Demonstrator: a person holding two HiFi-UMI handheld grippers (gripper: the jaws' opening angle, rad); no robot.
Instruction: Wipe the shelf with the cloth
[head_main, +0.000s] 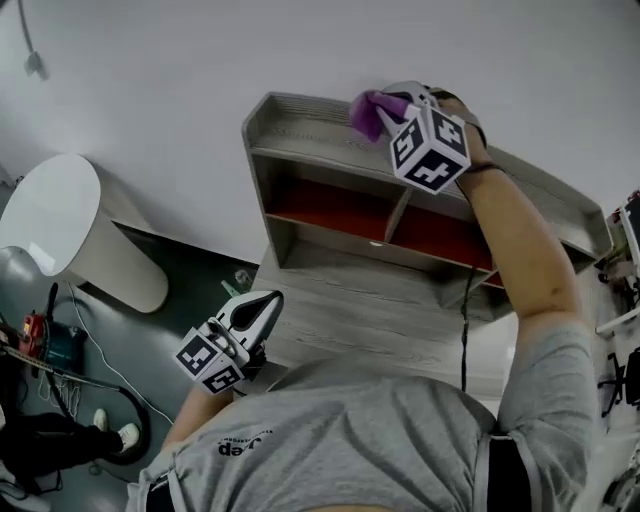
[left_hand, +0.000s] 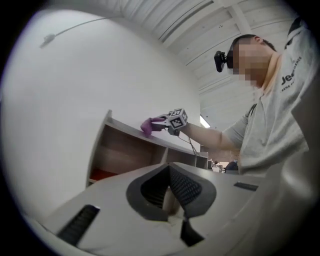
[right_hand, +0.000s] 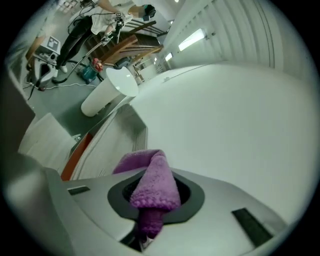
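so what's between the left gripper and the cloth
Head view: only the shelf itself, its red-floored compartments, separates the left gripper from the cloth on top.

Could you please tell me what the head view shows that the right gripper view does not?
Only the head view shows the left tongs, held low by the person's torso. Only the right gripper view shows the right tongs' jaws pinching the purple cloth. Both show that cloth on the shelf's top, against the white wall.
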